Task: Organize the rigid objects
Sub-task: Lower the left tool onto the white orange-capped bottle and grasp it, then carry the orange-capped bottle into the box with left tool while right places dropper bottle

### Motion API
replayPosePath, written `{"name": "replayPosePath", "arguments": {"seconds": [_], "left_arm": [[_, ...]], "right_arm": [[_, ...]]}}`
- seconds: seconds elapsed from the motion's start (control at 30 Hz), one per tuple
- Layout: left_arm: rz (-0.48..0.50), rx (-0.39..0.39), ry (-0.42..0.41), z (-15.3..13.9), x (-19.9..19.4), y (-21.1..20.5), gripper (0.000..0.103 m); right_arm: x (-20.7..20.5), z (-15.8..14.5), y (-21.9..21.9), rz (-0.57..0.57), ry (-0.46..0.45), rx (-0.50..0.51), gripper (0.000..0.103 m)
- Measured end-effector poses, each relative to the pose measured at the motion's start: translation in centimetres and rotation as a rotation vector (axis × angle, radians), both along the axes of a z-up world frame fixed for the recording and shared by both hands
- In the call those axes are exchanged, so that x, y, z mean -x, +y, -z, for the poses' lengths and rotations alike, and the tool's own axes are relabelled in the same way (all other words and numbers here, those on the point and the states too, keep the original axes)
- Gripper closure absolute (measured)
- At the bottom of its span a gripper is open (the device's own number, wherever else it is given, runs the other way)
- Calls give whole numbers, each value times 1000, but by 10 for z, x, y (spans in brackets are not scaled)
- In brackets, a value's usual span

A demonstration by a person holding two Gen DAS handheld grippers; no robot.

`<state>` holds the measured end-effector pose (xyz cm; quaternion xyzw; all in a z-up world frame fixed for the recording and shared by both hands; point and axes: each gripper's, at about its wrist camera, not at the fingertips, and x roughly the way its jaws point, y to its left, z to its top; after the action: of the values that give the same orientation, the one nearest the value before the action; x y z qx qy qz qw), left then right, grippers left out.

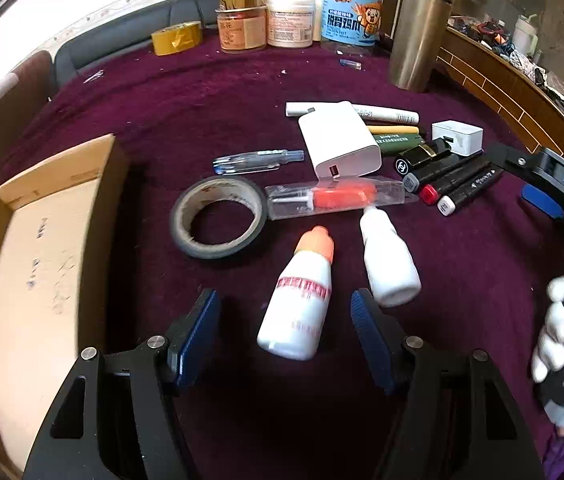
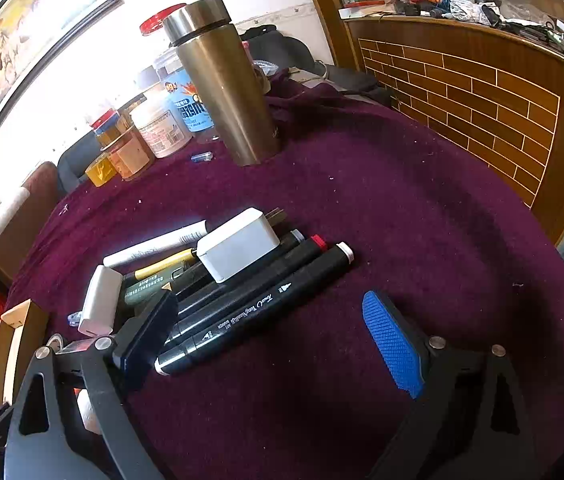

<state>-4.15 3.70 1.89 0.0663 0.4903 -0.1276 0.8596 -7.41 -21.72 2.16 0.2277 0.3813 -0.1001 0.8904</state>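
Box [image 1: 41,264] sitting open, well left of tape roll [image 1: 217,220]. Flask [image 1: 422,28] standing far beyond roll, to right. Power bank [image 1: 340,140] lying just beyond roll, right side. Markers [image 2: 249,312] lying side by side right of roll, charger [image 2: 237,244] resting atop them. Bottle [image 1: 298,300] lying near roll, cap toward it. My left gripper [image 1: 286,316] straddling bottle, pads not touching, released. My right gripper [image 2: 273,332] gaping wide around nearest marker's end, gripping nothing.
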Motion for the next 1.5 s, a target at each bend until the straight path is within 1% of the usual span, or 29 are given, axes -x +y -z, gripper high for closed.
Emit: {"name": "replayPosePath", "arguments": {"seconds": [0.03,0.07,0.1,0.2,0.3,0.37,0.43,0.5,0.57,0.6,0.63,0.67,0.7,0.73,0.8,0.9,0.97,1.0,1.03,1.1,1.13,1.2,1.27,1.33,1.4,1.47,1.5], "left_arm": [[-2,-9,0,2,-2,-1,58],[-7,-20,-14,0,-1,-1,65],[4,7,0,-1,1,0,81],[-2,52,13,-6,11,4,81],[4,58,15,-8,16,2,80],[8,38,21,-4,12,-5,75],[12,17,3,-2,11,-11,65],[19,-16,-20,0,14,-19,63],[8,-12,-27,0,16,-18,63],[1,-2,-21,-1,16,-15,65],[-11,10,-14,-2,17,-12,73],[-22,30,-2,-3,19,-8,78],[-28,49,7,-5,21,-3,81],[-36,62,11,-7,24,1,80],[-46,62,8,-11,30,7,80],[-69,60,21,-8,31,10,79],[-61,58,28,-5,28,8,76],[-51,46,23,-3,26,5,75],[-45,25,0,-2,25,2,75],[-37,17,-12,-1,26,2,75],[-38,34,-14,-1,27,5,76],[-60,86,0,-2,28,14,80],[-79,150,6,-7,34,26,80],[-87,170,-17,-14,42,34,80],[-100,192,-33,-21,50,46,80],[-116,218,-35,-27,57,57,80],[-122,224,-36,-29,60,61,80]], "right_arm": [[0,0,0,0,1,-1,9],[0,0,0,1,2,-2,9],[-1,1,0,2,2,-2,9],[-2,2,1,1,10,-4,9],[-3,2,2,-1,13,-1,9],[-3,3,2,0,13,-1,9],[-3,3,2,3,14,-3,9],[-4,4,2,4,19,-4,9],[-5,5,2,3,22,-3,9],[-4,5,3,4,23,-2,9],[-4,5,3,5,24,0,9],[-5,5,3,6,27,2,9],[-5,5,3,6,29,2,9],[-5,6,3,8,32,3,9],[-5,6,2,16,40,5,9],[-6,6,3,20,54,5,9],[-4,3,7,6,79,20,9],[0,-1,13,-21,85,21,9],[4,-5,19,-51,81,11,9],[12,-14,37,-130,81,8,9],[14,-19,51,-188,88,24,9],[12,-24,70,-264,102,38,9],[7,-24,92,-351,126,28,9],[0,-20,110,-406,146,36,9],[-8,-14,128,-440,177,71,9],[-17,-4,143,-458,211,101,22],[-21,1,148,-463,232,108,36]]}}
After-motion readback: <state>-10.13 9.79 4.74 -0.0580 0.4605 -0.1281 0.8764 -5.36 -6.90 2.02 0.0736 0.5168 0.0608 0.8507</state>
